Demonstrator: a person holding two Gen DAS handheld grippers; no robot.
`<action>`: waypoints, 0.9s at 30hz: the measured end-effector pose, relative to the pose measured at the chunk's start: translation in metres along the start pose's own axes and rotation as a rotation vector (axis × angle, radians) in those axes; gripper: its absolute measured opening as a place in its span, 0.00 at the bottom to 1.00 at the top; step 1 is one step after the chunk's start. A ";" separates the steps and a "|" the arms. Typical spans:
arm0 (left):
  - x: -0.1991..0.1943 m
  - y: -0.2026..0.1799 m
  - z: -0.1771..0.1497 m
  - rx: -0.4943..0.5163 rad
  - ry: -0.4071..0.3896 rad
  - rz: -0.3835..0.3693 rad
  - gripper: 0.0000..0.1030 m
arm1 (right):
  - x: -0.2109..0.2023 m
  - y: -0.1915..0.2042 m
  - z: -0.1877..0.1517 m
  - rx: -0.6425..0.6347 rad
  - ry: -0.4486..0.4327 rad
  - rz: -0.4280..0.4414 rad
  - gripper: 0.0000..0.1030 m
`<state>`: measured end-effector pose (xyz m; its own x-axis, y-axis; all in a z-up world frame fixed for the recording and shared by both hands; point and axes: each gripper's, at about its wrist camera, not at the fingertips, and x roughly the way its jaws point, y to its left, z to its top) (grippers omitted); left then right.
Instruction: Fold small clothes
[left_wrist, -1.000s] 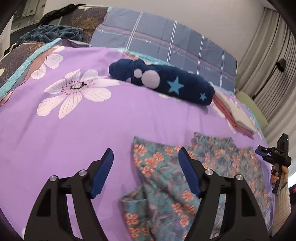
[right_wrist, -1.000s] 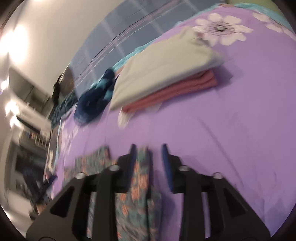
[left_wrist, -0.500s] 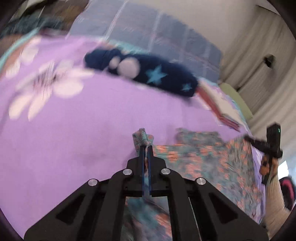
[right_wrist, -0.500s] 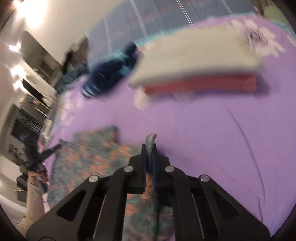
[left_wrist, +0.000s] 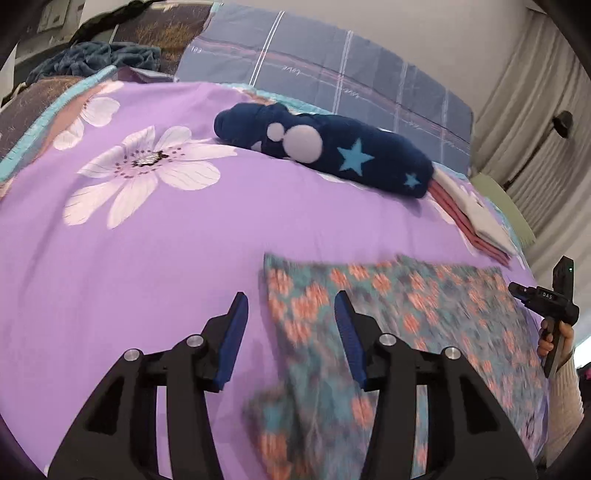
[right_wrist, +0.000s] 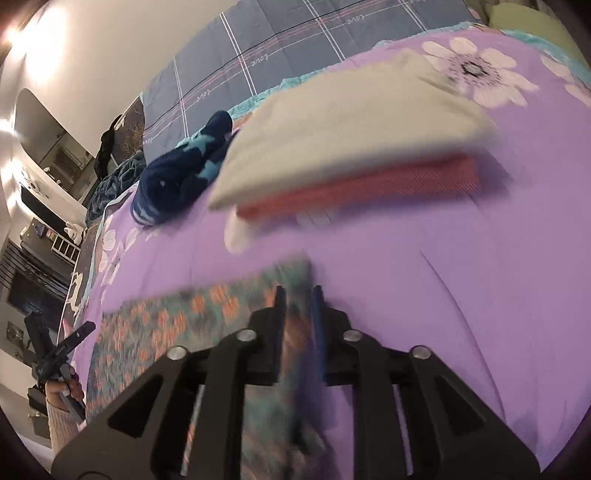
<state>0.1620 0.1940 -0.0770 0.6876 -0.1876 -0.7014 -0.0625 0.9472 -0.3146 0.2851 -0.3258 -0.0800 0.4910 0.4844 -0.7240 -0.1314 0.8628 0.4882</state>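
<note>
A teal garment with orange flowers lies spread on the purple bedspread. My left gripper hangs over the garment's left edge. Its jaws are opening; the cloth's edge lies between them and the blue pads do not touch it. My right gripper is at the garment's right corner. Its jaws are opening a little, with blurred cloth in the narrow gap. Each wrist view shows the other gripper held in a hand: the right one and the left one.
A rolled navy garment with stars lies farther up the bed. Beside it sits a folded stack, beige on red. A plaid pillow lines the headboard side, and a blue blanket heap is at the far left.
Half a second ago both grippers were shut on pinched corners of the floral garment. Their jaws have since parted, and the garment has dropped onto the bed and lies flatter.
</note>
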 end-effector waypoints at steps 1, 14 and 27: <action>-0.012 -0.002 -0.007 0.014 -0.012 -0.007 0.51 | -0.010 -0.004 -0.011 -0.001 -0.007 0.001 0.24; -0.057 -0.188 -0.113 0.420 0.110 -0.266 0.55 | -0.138 -0.021 -0.145 -0.072 -0.057 0.036 0.26; 0.007 -0.395 -0.203 0.834 0.185 -0.309 0.63 | -0.177 -0.044 -0.197 -0.068 -0.075 0.100 0.29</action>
<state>0.0449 -0.2341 -0.0877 0.4554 -0.4349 -0.7768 0.6984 0.7156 0.0088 0.0348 -0.4207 -0.0694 0.5353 0.5589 -0.6333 -0.2397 0.8195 0.5205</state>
